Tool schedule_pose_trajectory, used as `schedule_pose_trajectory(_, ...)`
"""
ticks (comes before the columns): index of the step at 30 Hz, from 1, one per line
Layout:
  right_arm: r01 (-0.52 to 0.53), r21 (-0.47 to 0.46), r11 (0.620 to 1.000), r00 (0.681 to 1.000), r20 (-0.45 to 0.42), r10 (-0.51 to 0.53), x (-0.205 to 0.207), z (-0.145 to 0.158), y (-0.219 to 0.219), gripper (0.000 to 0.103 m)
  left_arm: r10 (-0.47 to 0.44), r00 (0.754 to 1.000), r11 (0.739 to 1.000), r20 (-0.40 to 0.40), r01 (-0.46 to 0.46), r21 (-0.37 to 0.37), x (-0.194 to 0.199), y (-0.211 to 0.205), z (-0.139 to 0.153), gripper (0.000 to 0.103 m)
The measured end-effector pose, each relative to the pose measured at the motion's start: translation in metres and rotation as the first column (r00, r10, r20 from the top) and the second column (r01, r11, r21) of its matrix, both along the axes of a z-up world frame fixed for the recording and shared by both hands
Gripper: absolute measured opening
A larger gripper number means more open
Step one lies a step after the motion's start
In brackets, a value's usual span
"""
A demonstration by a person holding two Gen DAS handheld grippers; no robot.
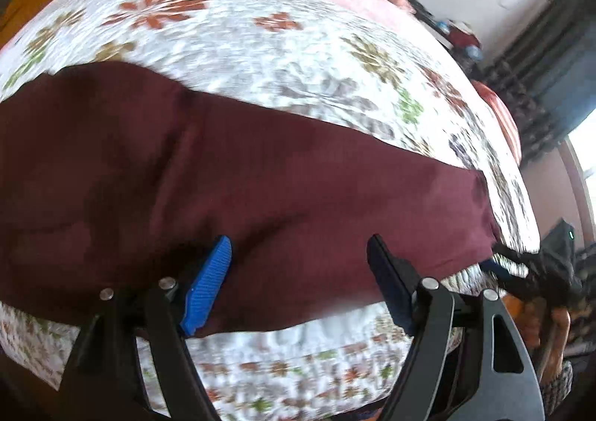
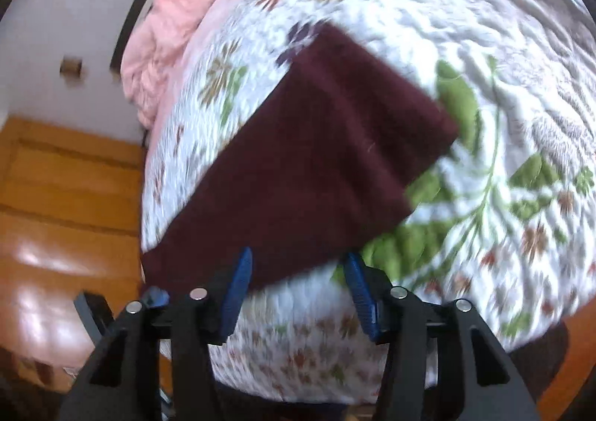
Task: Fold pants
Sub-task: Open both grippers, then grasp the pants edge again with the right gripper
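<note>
On the floral quilt [image 1: 260,48] I log one pair of maroon pants [image 1: 223,167], laid flat in a long folded band across the bed. My left gripper [image 1: 298,253] hangs over its near edge, jaws spread, nothing pinched between the blue pads [image 1: 208,283]. My right gripper [image 2: 296,272] sits at the band's 6 o'clock end, jaws parted and empty. Pink blanket [image 2: 175,11] at 11 o'clock; wooden floor [image 2: 56,179] at 9 o'clock.
</note>
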State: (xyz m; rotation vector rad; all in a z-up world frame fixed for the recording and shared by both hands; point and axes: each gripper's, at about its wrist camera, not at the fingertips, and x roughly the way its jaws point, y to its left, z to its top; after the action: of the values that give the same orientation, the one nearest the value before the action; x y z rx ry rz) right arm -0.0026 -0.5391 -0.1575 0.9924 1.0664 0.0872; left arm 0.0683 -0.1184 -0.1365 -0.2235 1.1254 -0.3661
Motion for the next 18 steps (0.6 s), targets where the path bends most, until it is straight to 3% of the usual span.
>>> schedule_pose_trajectory(5,0.080,0.103,0.992,0.994,0.060,-0.086,0.014,-0.011,-0.013,0.042,0.024,0.999,1.000,-0.043,-0.024,-0.006,0.013,-0.013,-0.020,0.075)
schedule_pose_trajectory(7,0.083,0.105,0.991,0.993,0.071,-0.091,0.023,-0.011,-0.016,0.020,0.031,0.999,0.999,-0.043,-0.032,-0.025,0.016,-0.010,-0.021,0.075)
schedule_pose_trajectory(12,0.009,-0.034,0.999,0.986,0.165,-0.003,0.042,0.032,-0.011,0.014,0.096,0.995,0.993,-0.014,-0.097,-0.066,0.015,0.004,-0.006,0.075)
schedule_pose_trajectory(15,0.014,-0.080,0.997,0.965,0.263,0.008,0.037,0.073,-0.020,0.013,0.135,0.990,0.990,0.050,-0.132,-0.054,0.016,0.015,0.009,0.076)
schedule_pose_trajectory(18,0.034,-0.165,0.986,0.952,0.305,0.018,0.029,0.092,-0.028,0.012,0.154,0.984,0.988,0.092,-0.154,-0.005,0.017,0.023,0.014,0.080)
